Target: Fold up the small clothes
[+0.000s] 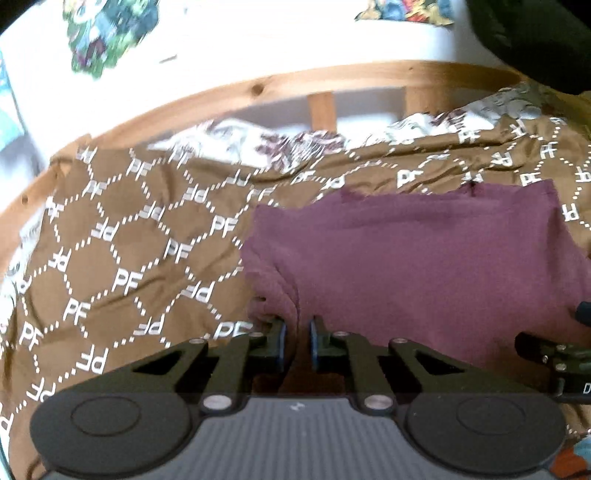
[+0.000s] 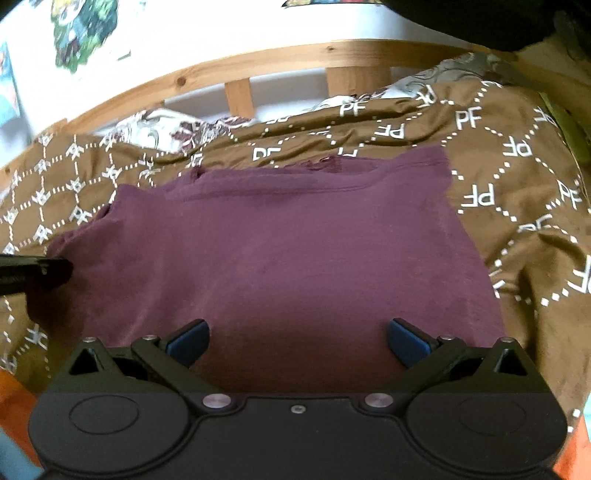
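Observation:
A maroon shirt (image 1: 406,258) lies spread on a brown bedspread (image 1: 122,236) printed with white letters. My left gripper (image 1: 297,338) is at the shirt's near left corner. Its blue pads stand close together with a gathered fold of maroon cloth pinched between them. In the right wrist view the shirt (image 2: 295,240) fills the middle, neckline at the far side. My right gripper (image 2: 299,339) hovers over the near hem, jaws wide apart, holding nothing. The left gripper's black tip (image 2: 44,271) meets the shirt's left edge. The right gripper's body (image 1: 554,354) shows at the right border of the left wrist view.
A wooden bed rail (image 2: 258,62) with slats runs along the far side, a white wall with colourful pictures (image 2: 81,29) behind it. A floral white sheet (image 1: 258,144) shows past the bedspread. A dark shape (image 1: 535,40) sits at the far right.

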Demonstrator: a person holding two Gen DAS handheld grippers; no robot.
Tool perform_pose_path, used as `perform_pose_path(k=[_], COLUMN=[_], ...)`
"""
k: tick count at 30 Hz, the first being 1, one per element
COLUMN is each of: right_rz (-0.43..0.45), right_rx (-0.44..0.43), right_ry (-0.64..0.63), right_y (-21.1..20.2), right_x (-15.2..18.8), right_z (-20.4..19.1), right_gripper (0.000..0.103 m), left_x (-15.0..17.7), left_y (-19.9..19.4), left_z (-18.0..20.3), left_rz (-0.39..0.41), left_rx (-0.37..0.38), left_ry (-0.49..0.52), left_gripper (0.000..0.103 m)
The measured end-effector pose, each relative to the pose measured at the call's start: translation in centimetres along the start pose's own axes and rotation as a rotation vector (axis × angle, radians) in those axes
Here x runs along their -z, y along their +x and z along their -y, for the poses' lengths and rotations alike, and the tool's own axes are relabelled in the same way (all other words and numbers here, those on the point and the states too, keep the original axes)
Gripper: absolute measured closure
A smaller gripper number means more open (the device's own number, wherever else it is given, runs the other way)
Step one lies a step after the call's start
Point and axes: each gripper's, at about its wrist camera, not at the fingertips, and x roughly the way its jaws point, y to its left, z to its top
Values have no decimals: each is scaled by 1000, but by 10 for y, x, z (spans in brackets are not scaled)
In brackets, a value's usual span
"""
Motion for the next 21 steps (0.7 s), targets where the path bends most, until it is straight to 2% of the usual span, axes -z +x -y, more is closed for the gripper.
perform_pose_path(k=[4, 7, 12, 17, 18, 21], right_rz=[43, 86, 150, 208, 216, 223], right_rx=[11, 32, 122, 230, 252, 285], right_ry=[60, 117, 205, 196, 191, 223], right_y=[-16, -30, -52, -68, -70, -74], right_x=[-8, -15, -21, -20, -19, -14], right_z=[18, 40, 87, 123, 130, 147], right_gripper=[0, 0, 0, 0, 1, 1], left_x=[-16, -28, -38, -31, -28, -22], left_y=[-15, -31, -55, -57, -53, -43], left_z=[14, 33, 87, 146, 154, 172], left_rz=[53, 126, 196, 197, 189, 134], left_rx=[53, 108, 226, 332, 355, 418], left_ry=[-1, 32, 119, 208, 219, 231], left_gripper=[92, 93, 94, 95, 101, 101])
